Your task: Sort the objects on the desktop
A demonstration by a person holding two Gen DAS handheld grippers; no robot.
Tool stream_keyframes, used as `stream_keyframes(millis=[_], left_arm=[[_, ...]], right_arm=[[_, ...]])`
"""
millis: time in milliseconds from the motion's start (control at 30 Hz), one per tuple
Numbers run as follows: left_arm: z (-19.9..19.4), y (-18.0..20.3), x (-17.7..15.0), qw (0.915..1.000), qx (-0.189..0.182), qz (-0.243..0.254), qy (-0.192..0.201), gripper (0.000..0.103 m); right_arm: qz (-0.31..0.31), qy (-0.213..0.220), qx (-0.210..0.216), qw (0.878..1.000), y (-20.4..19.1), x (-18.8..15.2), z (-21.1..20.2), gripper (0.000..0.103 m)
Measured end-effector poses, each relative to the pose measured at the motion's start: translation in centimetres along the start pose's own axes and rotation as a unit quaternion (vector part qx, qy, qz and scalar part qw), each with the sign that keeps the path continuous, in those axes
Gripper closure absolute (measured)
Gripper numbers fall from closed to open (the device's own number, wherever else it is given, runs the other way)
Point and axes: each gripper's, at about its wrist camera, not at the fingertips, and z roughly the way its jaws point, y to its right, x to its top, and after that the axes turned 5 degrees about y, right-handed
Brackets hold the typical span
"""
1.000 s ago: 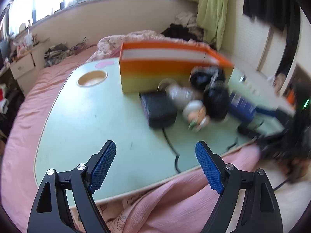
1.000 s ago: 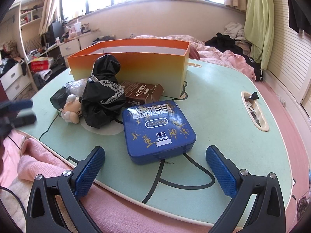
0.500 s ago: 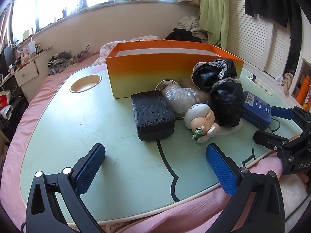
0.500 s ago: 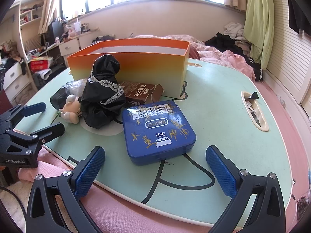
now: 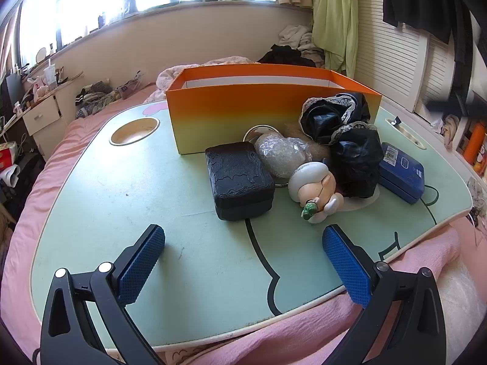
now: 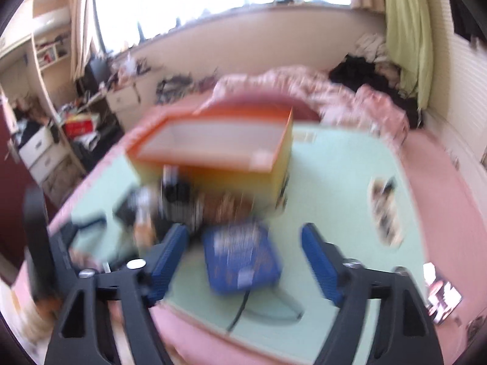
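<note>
My left gripper [image 5: 243, 237] hangs wide open over the front of the pale green table [image 5: 137, 197], with nothing between its fingers. Just beyond it lie a black textured case [image 5: 240, 179], a clear plastic-wrapped lump [image 5: 280, 155], a small pale figurine [image 5: 313, 191], a black lace-trimmed bag [image 5: 347, 133] and a blue tin [image 5: 401, 170]. Behind them stands an open orange box [image 5: 243, 115]. The right wrist view is blurred. There my right gripper [image 6: 243, 234] is closing above the blue tin [image 6: 240, 258], which lies on the table between the pads without touching them. The orange box [image 6: 213, 152] is further back.
A round cup hole [image 5: 134, 127] sits in the table's far left, and a slot [image 6: 383, 210] with small items is at its right side. Pink bedding [image 5: 304, 334] surrounds the table. Cluttered drawers and shelves [image 6: 45, 152] stand to the left.
My right gripper has risen from the table, its jaws have narrowed, and it has left the lower right of the left wrist view. My left gripper opened wider early on, then held still.
</note>
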Motion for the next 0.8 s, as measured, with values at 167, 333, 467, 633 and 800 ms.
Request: stream_keyframes(millis=[167, 333, 467, 633, 800], left_arm=[[-0.1, 0.0, -0.1, 1.0000, 0.000, -0.002, 0.001, 0.000], [-0.1, 0.0, -0.1, 1.0000, 0.002, -0.003, 0.002, 0.000], [-0.1, 0.0, -0.1, 1.0000, 0.002, -0.003, 0.002, 0.000], [-0.2, 0.2, -0.2, 1.0000, 0.004, -0.006, 0.003, 0.000], [0.0, 0.1, -0.2, 1.0000, 0.004, -0.008, 0.004, 0.000]], right_arm=[[0.037, -0.164, 0.040, 0.985, 0.6, 6.7, 6.9, 0.073], [0.028, -0.234, -0.029, 0.971, 0.8, 8.5, 11.4, 0.073], [-0.024, -0.300, -0.078, 0.951, -0.4, 8.0, 14.8, 0.074], [-0.063, -0.395, -0.124, 0.908, -1.1, 6.3, 18.0, 0.078], [-0.037, -0.391, -0.084, 0.916, 0.0, 6.1, 17.7, 0.094]])
